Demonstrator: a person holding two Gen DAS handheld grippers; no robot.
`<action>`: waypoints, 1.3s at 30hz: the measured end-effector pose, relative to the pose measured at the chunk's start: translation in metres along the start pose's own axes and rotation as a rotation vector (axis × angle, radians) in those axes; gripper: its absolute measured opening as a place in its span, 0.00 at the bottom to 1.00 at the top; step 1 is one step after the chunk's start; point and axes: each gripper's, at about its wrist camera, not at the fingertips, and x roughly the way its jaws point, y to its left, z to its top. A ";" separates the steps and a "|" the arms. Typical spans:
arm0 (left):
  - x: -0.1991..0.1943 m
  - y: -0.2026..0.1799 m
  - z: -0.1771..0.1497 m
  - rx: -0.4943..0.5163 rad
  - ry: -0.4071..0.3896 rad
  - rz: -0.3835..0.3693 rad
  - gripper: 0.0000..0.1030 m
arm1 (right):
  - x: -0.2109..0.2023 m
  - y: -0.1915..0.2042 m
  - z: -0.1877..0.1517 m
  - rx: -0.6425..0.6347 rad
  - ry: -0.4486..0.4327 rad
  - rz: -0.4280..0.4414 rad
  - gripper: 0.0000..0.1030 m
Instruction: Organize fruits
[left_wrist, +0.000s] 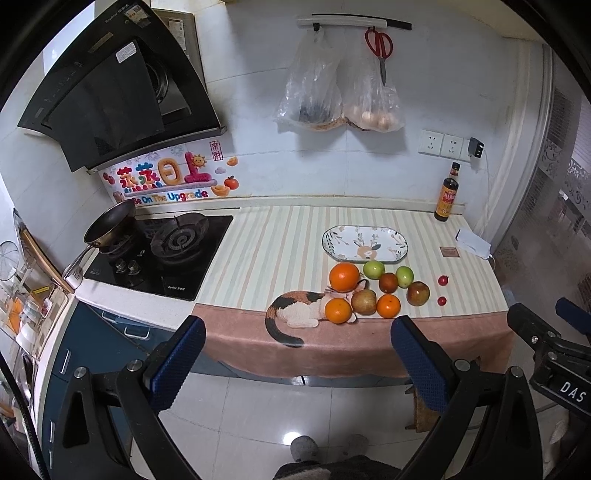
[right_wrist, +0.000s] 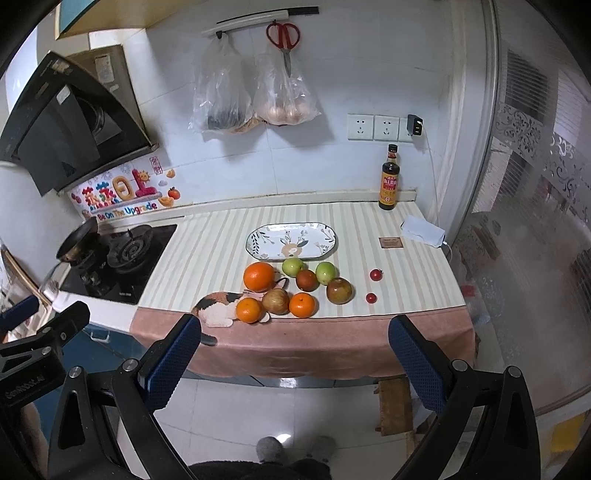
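nothing sorted yet, by the look of it: oval patterned plate (right_wrist: 325, 236) bare on the striped cloth (right_wrist: 207, 251), with every fruit loose just in front of it. big orange (right_wrist: 259, 276) at the left of the cluster, two smaller oranges (right_wrist: 249, 310) and (right_wrist: 303, 305) along the near row with a brownish apple (right_wrist: 276, 301) between them. two green apples (right_wrist: 292, 266) and (right_wrist: 325, 272) nearest the plate, a dark red fruit (right_wrist: 306, 280) between them, another reddish-brown one (right_wrist: 339, 291) at the right end. two cherry tomatoes (right_wrist: 376, 274) and (right_wrist: 371, 297) apart from the rest, further right. left gripper (left_wrist: 295, 354) spread wide, holding nothing, back off the counter edge over the floor. right gripper (right_wrist: 295, 354) likewise spread and empty, also short of the cloth. both well apart from any fruit. soy sauce bottle (right_wrist: 390, 181) upright at the back wall, clear of the work. judged from this: task at its very start, no fruit on the plate, all nine or so pieces left to move, probably onto the plate, with the near-row oranges the easiest first reach.
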 end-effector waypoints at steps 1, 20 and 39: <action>0.002 0.002 0.002 -0.003 -0.005 -0.001 1.00 | 0.002 -0.002 0.001 0.018 -0.001 0.008 1.00; 0.193 0.011 0.052 0.051 0.118 0.010 1.00 | 0.171 -0.031 0.026 0.256 0.118 -0.009 1.00; 0.466 -0.131 0.046 0.640 0.535 -0.025 1.00 | 0.446 -0.134 0.044 0.429 0.500 0.040 1.00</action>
